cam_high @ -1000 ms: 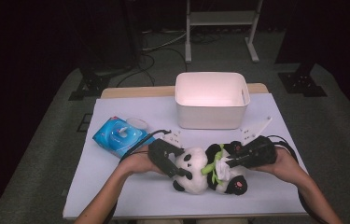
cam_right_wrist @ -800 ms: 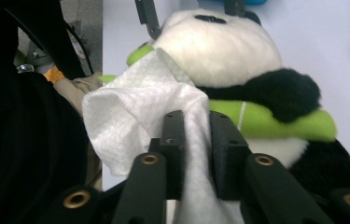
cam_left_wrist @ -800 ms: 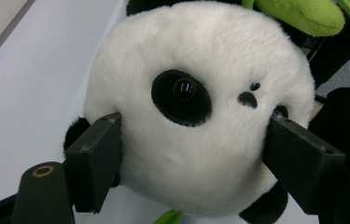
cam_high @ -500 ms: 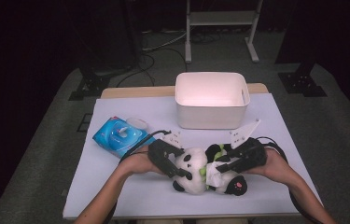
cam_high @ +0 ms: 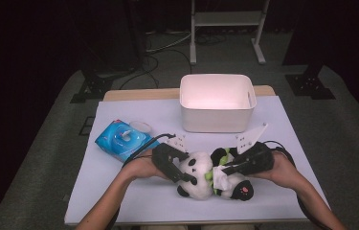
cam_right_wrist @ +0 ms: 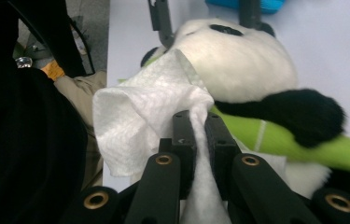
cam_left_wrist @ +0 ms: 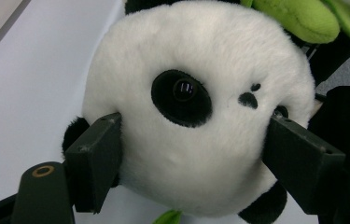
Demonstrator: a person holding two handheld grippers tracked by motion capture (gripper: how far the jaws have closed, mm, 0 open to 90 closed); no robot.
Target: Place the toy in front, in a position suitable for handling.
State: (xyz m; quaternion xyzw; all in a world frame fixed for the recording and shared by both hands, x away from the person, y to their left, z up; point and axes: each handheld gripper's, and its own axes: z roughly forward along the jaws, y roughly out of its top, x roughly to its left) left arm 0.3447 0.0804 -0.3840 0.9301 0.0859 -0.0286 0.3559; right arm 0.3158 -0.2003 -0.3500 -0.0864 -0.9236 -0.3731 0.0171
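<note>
high view: we are working at a white table (cam_high: pixel 134 201) with a gripper in each hand. the toy panda (cam_high: pixel 201 175) is lying on its side near the front edge of the table, between our two hands, its head toward our left. our left gripper (cam_high: pixel 179 168) is clamping the panda's head, one jaw on each side of it. left gripper view: the two black jaws are pressing into the white plush of the panda's head (cam_left_wrist: pixel 196 116) at both flanks, with the eye patch and nose facing the camera. right gripper view: our right gripper (cam_right_wrist: pixel 200 135) is pinching a white tissue (cam_right_wrist: pixel 140 121) tightly between its closed jaws; they have just been closing on it. the tissue is bunching up against the panda's body, just beside the green plush piece (cam_right_wrist: pixel 280 137) under its black arm. in the high view the right gripper (cam_high: pixel 225 168) is sitting over the panda's middle. behind the toy, a white bin (cam_high: pixel 217 101) is standing near the far edge, and a blue wipes pack (cam_high: pixel 124 140) is lying to the left, well apart from the bin.
</note>
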